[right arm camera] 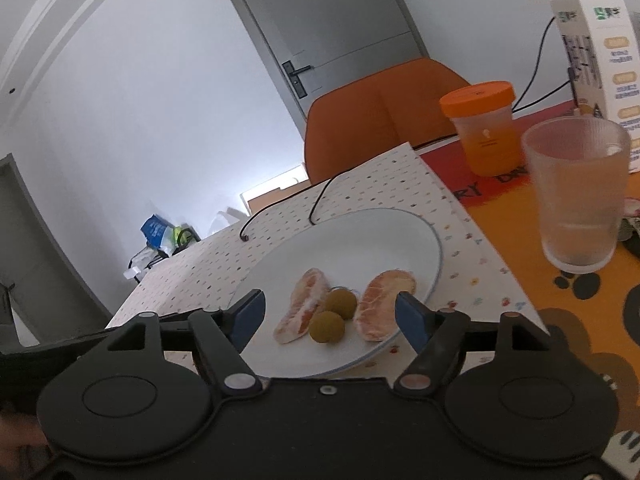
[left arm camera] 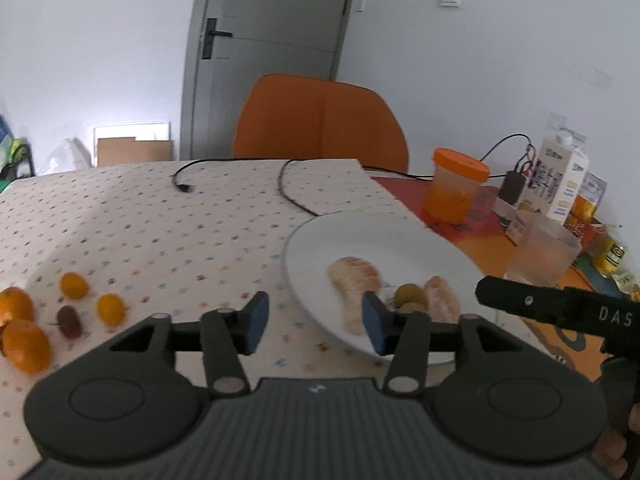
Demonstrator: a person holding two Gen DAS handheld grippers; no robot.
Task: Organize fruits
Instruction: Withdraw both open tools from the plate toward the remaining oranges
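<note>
A white plate (left arm camera: 360,236) (right arm camera: 360,236) holds two peeled pomelo segments (right arm camera: 302,306) (right arm camera: 384,304) and two small green fruits (right arm camera: 327,326) (right arm camera: 341,303). In the left wrist view the segments (left arm camera: 354,284) and a green fruit (left arm camera: 410,295) show too. On the dotted cloth at the left lie two oranges (left arm camera: 28,344), two small yellow fruits (left arm camera: 110,309) and a dark date (left arm camera: 69,322). My left gripper (left arm camera: 316,320) is open and empty above the plate's near-left rim. My right gripper (right arm camera: 330,318) is open and empty, its jaws either side of the plate's fruit.
An orange-lidded jar (left arm camera: 454,186) (right arm camera: 484,128), a frosted glass (right arm camera: 576,192) (left arm camera: 540,248) and a milk carton (right arm camera: 596,40) stand at the right on an orange mat. A black cable (left arm camera: 288,188) lies on the cloth. An orange chair (left arm camera: 320,120) stands behind the table.
</note>
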